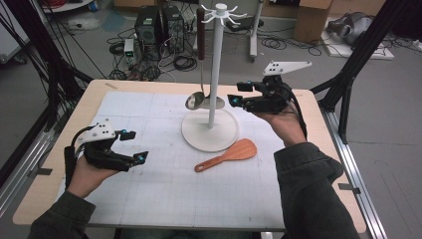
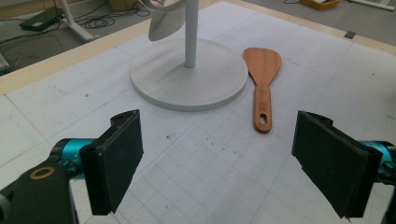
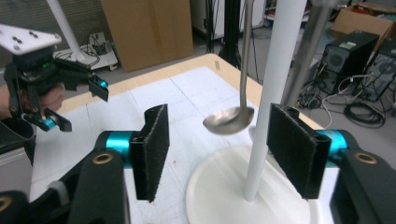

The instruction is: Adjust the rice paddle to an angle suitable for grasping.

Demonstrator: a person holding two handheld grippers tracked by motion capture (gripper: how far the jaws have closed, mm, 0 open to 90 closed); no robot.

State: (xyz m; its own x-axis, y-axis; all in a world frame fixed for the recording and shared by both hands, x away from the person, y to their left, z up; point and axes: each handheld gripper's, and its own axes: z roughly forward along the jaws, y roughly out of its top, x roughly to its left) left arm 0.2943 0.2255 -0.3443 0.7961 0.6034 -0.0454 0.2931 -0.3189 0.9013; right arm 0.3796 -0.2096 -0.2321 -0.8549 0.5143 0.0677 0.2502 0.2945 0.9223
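Ladle (image 1: 195,100) is hanging from the rack (image 1: 215,74) at upper centre, already hooked. Right gripper (image 1: 240,94) is sitting beside the pole, jaws apart and empty. Next looks like the wooden spatula (image 1: 228,155), lying below the rack's base; left gripper (image 1: 134,147) is waiting, jaws apart, at lower left.

Silver ladle (image 1: 195,100), white stand (image 1: 216,64), reddish-brown wooden spatula (image 1: 230,154), white gridded mat (image 1: 164,189).
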